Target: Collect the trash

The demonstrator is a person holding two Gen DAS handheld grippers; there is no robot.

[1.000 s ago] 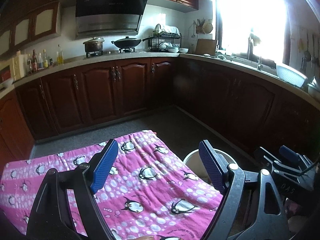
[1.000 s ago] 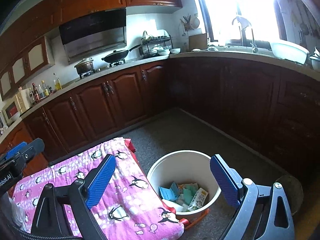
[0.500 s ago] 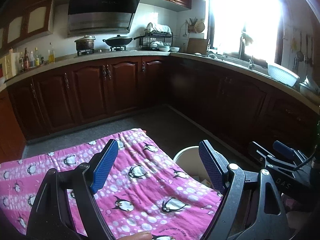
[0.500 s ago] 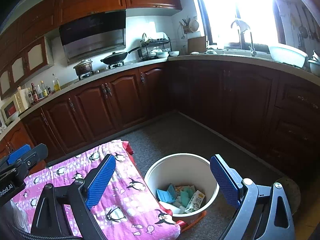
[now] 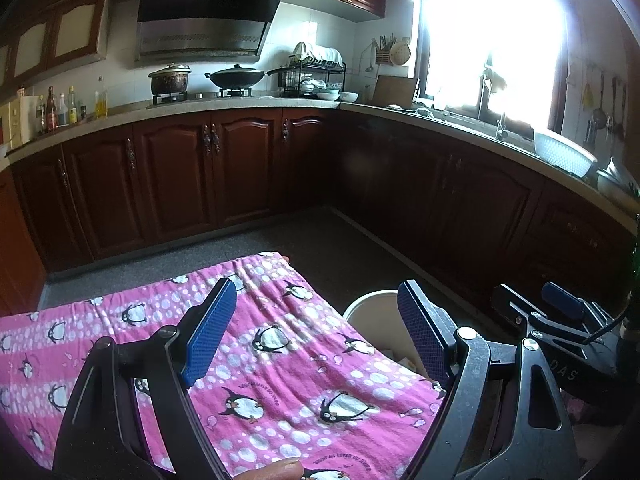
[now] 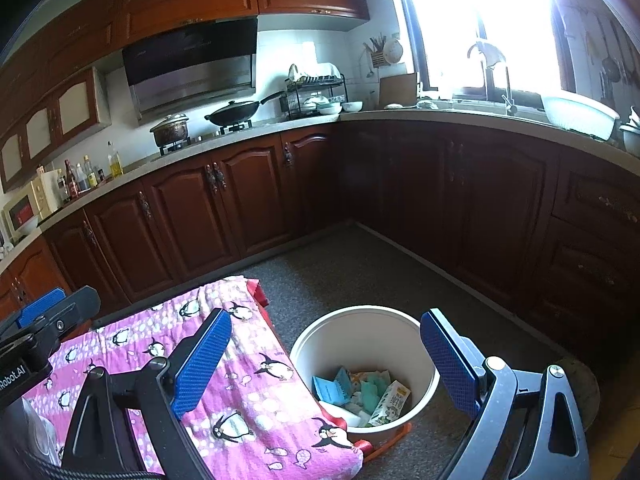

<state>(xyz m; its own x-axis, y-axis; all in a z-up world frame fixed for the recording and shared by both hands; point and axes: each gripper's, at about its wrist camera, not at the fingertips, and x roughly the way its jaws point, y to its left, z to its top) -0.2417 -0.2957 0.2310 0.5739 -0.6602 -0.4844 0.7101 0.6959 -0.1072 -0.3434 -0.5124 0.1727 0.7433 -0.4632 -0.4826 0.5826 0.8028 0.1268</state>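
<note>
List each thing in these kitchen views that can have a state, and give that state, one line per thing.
Left gripper: jaws open, empty.
Right gripper: jaws open, empty.
White bin: upright, lidless, trash at the bottom.
Penguin cloth: spread flat.
Lower cabinet doors: shut.
Pot: lidded.

A pink cloth (image 6: pixel 248 396) is showing black-and-white penguins and white dots. The bucket (image 6: pixel 404 328) beside its edge is looking white, holding teal and green-and-white packets (image 6: pixel 360 394). Blue pads (image 6: pixel 202 362) are lining black grippers; cabinets (image 6: pixel 192 220) are glowing reddish-brown.
</note>
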